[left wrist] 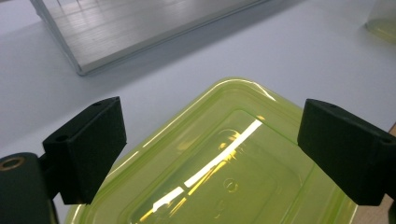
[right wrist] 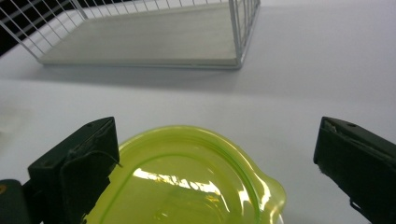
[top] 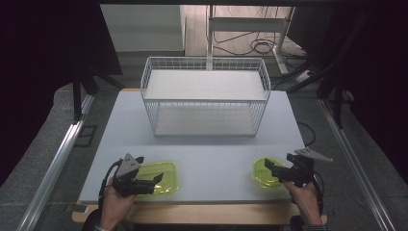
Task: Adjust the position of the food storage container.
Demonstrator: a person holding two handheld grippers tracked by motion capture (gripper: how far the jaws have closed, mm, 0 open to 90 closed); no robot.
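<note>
Nothing lifted yet. Left gripper (top: 156, 179) jaws wide above green lid (top: 166, 174); right gripper (top: 269, 166) jaws wide above green bowl (top: 262, 174). Wire basket (top: 204, 98) empty. Grasping remains.

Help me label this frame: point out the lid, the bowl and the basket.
lid (left wrist: 224, 163), left gripper view, its flat middle.
bowl (right wrist: 187, 186), right gripper view, its inside.
basket (top: 204, 100), high view, front top rim.

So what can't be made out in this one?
- Green rectangular lid: near edge cut off by the left gripper view's frame, part hidden by the left gripper in the high view.
- Round green container: near part cut off below; the right gripper covers its middle from above.
</note>
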